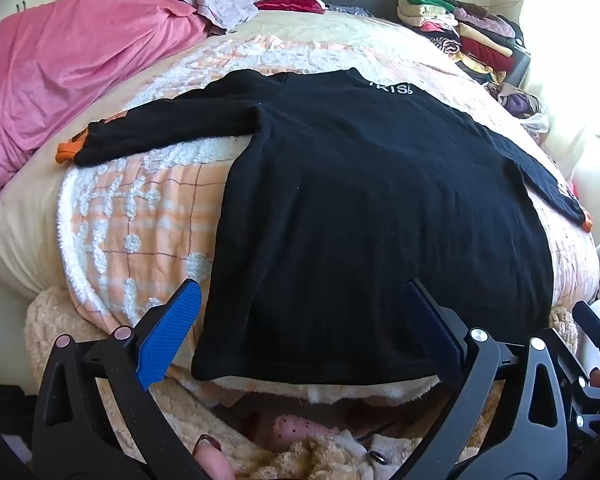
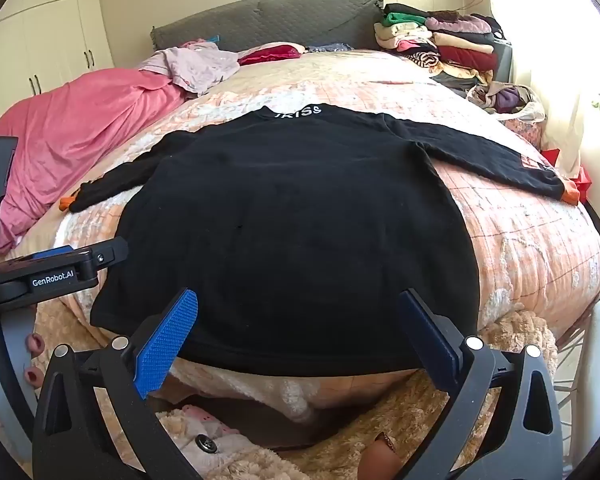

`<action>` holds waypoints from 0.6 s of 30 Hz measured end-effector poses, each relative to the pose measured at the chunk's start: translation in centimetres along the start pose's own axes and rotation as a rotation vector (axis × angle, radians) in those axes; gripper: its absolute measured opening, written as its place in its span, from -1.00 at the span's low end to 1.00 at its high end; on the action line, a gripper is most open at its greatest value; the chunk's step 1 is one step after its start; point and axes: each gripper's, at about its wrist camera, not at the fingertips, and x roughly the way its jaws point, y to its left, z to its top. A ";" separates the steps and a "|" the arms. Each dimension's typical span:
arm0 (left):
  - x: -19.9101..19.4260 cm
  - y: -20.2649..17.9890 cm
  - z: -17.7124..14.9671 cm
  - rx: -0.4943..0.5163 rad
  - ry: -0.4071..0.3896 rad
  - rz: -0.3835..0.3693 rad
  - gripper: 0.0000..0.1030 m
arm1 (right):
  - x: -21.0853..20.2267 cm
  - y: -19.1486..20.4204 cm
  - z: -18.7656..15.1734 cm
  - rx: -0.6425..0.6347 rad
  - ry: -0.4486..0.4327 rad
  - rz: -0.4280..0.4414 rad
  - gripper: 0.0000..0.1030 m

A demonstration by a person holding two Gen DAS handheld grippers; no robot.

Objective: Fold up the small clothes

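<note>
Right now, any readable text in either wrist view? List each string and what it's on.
"GenRobot.AI": white print on the black body of the left gripper, seen in the right wrist view.
"IRISS": white letters on the collar of the black long-sleeved knit top spread on the bed, right wrist view; the first letter is unclear.
The same collar print in the left wrist view reads only partly, roughly "RIS".
A small patch near the top's right cuff is too small to read.

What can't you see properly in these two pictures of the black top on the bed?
- Collar lettering on the black top: too small and partly cut off in both views.
- The top's front side: hidden, lying against the blanket.
- Clothes pile by the headboard: single items too small to tell apart.
- Window area, right edge of left wrist view: washed out by glare.
- Left gripper and right gripper: open, holding nothing.
</note>
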 end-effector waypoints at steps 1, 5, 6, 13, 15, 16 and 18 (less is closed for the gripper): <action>0.0 0.0 0.0 0.001 0.000 -0.001 0.83 | 0.0 0.0 0.0 0.003 0.001 -0.001 0.92; 0.0 0.0 0.1 0.006 0.001 0.000 0.83 | -0.1 0.0 0.0 0.012 0.005 -0.002 0.92; 0.0 0.0 0.1 0.007 0.000 0.001 0.83 | -0.1 0.0 0.0 0.014 0.004 -0.002 0.92; 0.0 -0.2 -0.7 0.019 -0.002 -0.006 0.83 | -0.5 0.6 0.8 0.020 -0.002 -0.008 0.92; 0.0 -0.4 -0.3 0.024 -0.001 -0.010 0.83 | -0.6 -0.4 0.0 0.027 -0.009 0.001 0.92; -0.1 -0.5 -0.3 0.026 -0.003 -0.010 0.83 | -0.6 -0.4 0.0 0.027 -0.009 0.000 0.92; -0.1 -0.5 -0.3 0.028 -0.003 -0.012 0.83 | -0.6 -0.4 0.0 0.027 -0.010 0.001 0.92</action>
